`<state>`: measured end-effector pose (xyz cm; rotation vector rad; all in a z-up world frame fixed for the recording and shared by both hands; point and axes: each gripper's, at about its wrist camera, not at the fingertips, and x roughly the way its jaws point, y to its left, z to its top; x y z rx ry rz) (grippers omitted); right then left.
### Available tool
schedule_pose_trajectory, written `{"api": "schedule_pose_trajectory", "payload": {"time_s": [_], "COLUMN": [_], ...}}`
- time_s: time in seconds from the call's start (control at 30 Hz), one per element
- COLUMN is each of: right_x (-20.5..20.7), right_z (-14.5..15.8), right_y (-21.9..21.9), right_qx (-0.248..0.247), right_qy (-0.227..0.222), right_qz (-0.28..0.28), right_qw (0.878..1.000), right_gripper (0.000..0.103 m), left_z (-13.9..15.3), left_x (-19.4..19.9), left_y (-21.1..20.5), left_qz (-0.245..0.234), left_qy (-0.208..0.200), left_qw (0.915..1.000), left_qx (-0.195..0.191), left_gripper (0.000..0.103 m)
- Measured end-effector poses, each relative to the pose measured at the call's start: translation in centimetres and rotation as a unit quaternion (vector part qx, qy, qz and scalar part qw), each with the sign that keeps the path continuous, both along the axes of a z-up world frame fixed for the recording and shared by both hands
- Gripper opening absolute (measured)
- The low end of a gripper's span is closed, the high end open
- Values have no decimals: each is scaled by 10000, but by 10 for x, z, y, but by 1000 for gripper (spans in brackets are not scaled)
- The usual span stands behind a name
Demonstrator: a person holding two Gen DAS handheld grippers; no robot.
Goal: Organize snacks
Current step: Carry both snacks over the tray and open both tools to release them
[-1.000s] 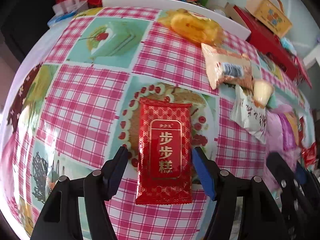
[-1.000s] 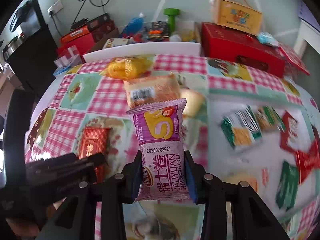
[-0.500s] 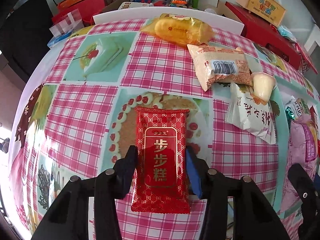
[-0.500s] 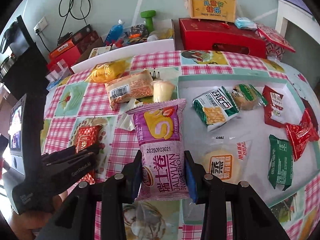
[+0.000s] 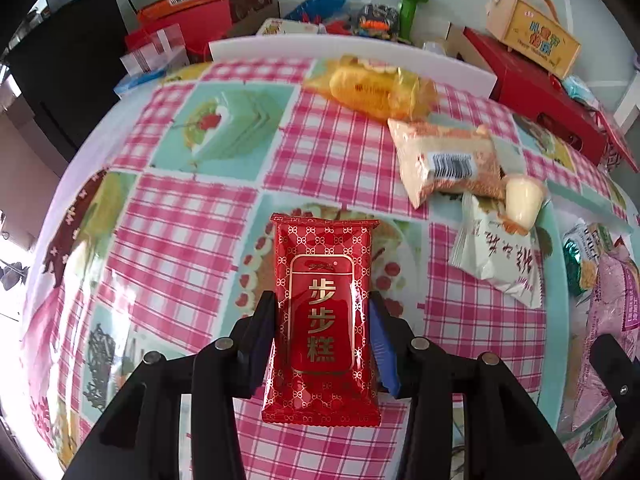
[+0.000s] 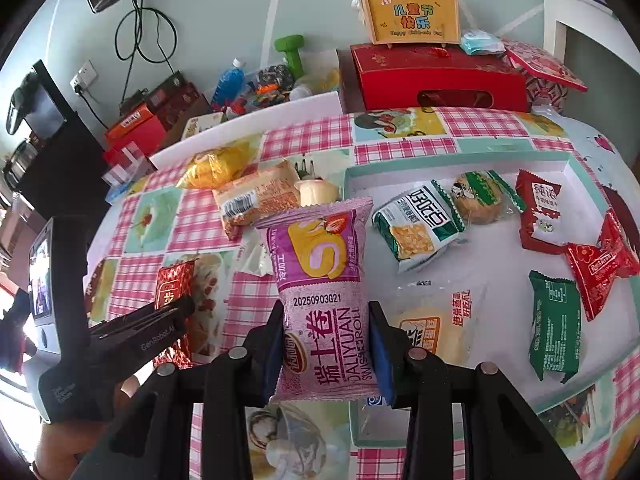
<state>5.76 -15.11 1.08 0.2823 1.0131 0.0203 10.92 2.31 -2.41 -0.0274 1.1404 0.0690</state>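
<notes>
My left gripper (image 5: 322, 305) is shut on a red packet with gold characters (image 5: 322, 256), held just above the pink checked tablecloth (image 5: 192, 216). In the right wrist view the left gripper (image 6: 180, 312) shows at the left with the red packet (image 6: 174, 282) in it. My right gripper (image 6: 326, 312) is shut on a purple Swiss roll packet (image 6: 320, 248), held upright in the air near the left rim of a white tray (image 6: 460, 165). The tray holds several green, red and clear snack packets.
Loose on the cloth lie a yellow packet (image 6: 216, 166), a beige barcode packet (image 6: 256, 196), a jelly cup (image 6: 316, 192) and a white packet (image 5: 496, 256). A red box (image 6: 432, 80) and a yellow gift box (image 6: 412, 16) stand behind the table.
The left jaws closed onto the red packet and raised it off the cloth. The right gripper carried the purple packet to the right, bringing the tray into view.
</notes>
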Motion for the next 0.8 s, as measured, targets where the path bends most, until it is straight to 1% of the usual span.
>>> {"api": "schedule_pose_trajectory", "payload": {"time_s": [0.23,0.3,0.57,0.8], "right_x": [-2,-3,-4,0], "right_z": [10,13,19,18], "right_y": [-7,-8,-24,-41], "right_qx": [118,136,183,-59], "right_qy": [-145,-198,-281,-254], "right_qz": [-18,-28,-155,-395], "right_qw": [9998,9997,9993,9989], "right_gripper": [41,41,41,41], "left_z": [32,37,51,60], "left_x": [-9,-11,-14,-16], "left_y": [0,-1,-11,-37], "left_qz": [25,8,-176,-498], "left_qy": [-438,-534,-797,-837], "left_qw": [9990,9986,9966,9950], "left_qx": [-46,-46,-86,-230], "left_gripper": [46,46,46,46]}}
